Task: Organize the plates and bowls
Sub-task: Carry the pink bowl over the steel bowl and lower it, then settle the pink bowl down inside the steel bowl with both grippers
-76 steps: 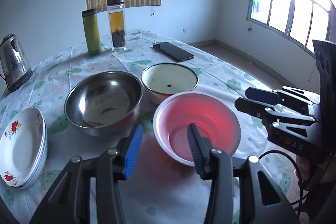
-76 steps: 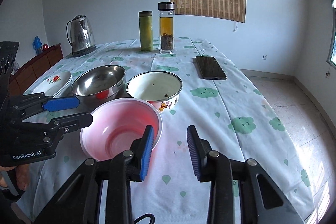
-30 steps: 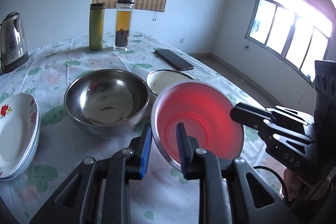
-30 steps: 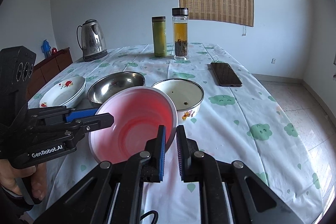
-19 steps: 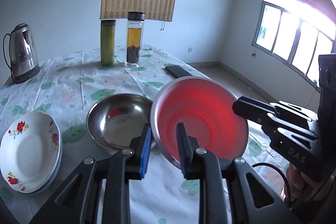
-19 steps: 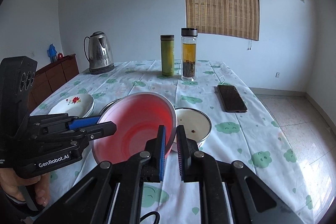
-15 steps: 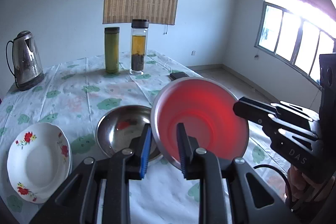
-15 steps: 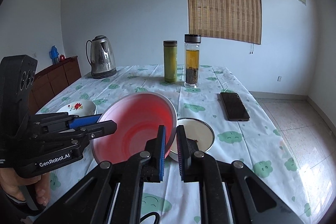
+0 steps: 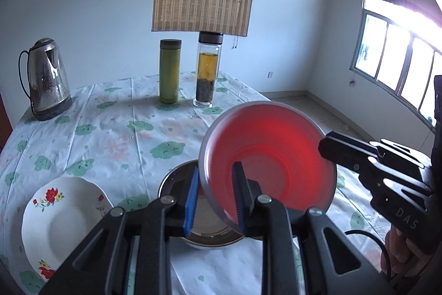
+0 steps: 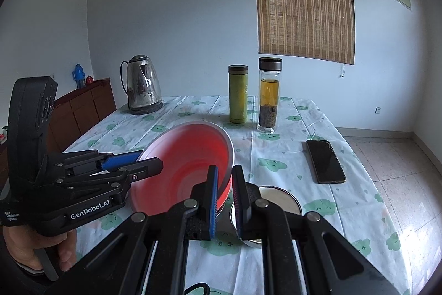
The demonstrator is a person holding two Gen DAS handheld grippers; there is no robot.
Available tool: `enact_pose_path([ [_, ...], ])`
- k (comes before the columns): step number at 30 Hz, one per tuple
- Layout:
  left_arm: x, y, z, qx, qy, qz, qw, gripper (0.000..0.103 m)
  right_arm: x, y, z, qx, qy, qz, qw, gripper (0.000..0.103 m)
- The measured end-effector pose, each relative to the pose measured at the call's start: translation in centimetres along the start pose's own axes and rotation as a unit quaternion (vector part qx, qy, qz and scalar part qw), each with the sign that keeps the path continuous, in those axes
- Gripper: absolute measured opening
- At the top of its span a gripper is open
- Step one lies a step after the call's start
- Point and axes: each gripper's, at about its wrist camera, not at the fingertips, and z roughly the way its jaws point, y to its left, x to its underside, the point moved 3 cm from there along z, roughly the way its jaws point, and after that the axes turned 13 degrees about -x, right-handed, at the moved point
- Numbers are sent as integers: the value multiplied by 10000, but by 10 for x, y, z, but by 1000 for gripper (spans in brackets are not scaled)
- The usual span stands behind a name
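Observation:
A red plastic bowl (image 9: 270, 151) hangs tilted in the air above the table, held from two sides. My left gripper (image 9: 216, 184) is shut on its near rim, and my right gripper (image 10: 225, 179) is shut on the opposite rim (image 10: 229, 156). Each wrist view shows the other gripper: the right gripper (image 9: 328, 143) and the left gripper (image 10: 149, 162). Under the red bowl stands a steel bowl (image 9: 174, 179), partly hidden. A white enamel bowl (image 10: 279, 198) sits on the cloth below my right fingers. White flowered plates (image 9: 63, 214) are stacked at the left.
A steel kettle (image 9: 45, 79) stands at the table's far left. A green flask (image 9: 170, 71) and a glass tea bottle (image 9: 208, 68) stand at the far middle. A black phone (image 10: 326, 165) lies towards the right edge. A wooden cabinet (image 10: 83, 107) is beyond the table.
Both grippers closed on the red bowl's rim and lifted it off the table. Over the last second it rose further and the bowls below dropped lower in view.

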Motion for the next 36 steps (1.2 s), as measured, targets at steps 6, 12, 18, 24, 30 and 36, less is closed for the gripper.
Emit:
enact_pose_path([
  [6,7,12,17,-122,154,-79,9998,22,7,0,21,-59,194,44,9998,11],
  [12,12,22,29,-146,287,-184,9993,22,17,-3,44,-154,407,180,9989,11],
  [18,13,24,31,-186,276,-207,9992,22,26,-7,60,-133,584,263,9979,11],
  [24,14,26,34,-225,311,-234,9990,22,33,-8,69,-152,693,325,9969,11],
  [30,18,27,39,-253,370,-233,9987,22,33,-8,73,-128,724,341,9967,11],
  [36,19,28,42,-268,410,-243,9985,22,34,-9,75,-131,752,328,9965,11],
])
